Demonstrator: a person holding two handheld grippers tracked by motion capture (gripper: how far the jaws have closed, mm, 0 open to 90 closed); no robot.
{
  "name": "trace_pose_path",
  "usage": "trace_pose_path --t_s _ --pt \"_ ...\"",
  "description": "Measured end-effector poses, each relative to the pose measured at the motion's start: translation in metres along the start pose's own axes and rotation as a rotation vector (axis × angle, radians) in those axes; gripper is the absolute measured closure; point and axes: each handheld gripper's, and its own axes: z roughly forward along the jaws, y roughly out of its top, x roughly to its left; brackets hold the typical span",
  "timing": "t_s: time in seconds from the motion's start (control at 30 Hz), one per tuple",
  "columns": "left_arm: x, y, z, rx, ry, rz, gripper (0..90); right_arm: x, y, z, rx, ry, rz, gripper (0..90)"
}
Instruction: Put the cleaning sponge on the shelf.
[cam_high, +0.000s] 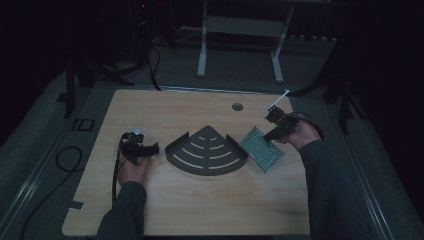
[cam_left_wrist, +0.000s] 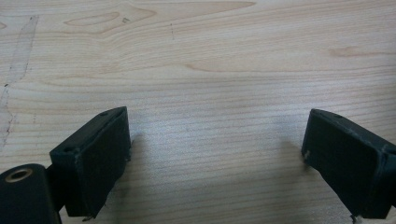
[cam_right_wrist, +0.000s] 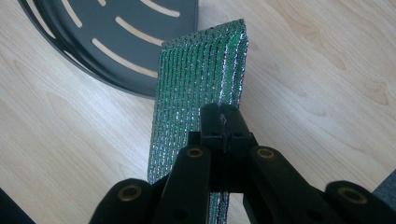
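Pad (cam_right_wrist: 201, 79) pinched in right gripper (cam_right_wrist: 223, 122), lifted by tray (cam_high: 207, 150) right edge | not yet in tray | left gripper (cam_left_wrist: 215, 158) wide, empty, idle left.

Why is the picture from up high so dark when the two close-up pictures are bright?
The high view is dim: the room behind the wooden table is nearly black, and the slotted corner shelf looks murky. The left gripper view is bright, with soft shadows by the left gripper. The right gripper view is bright too; the green scouring pad glints with sparkly threads where the right gripper pinches it.
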Motion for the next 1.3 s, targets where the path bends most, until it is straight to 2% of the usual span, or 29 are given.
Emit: trace_pose_path --t_s 0.63,1.3 --pt "0.0 0.0 0.0 -0.001 0.001 -0.001 8.3 0.0 0.019 0.0 -0.003 0.017 -0.007 89.9" --pt "0.0 0.0 0.0 -0.001 0.002 -0.003 8.3 0.008 0.04 0.0 -0.017 0.035 -0.016 89.9"
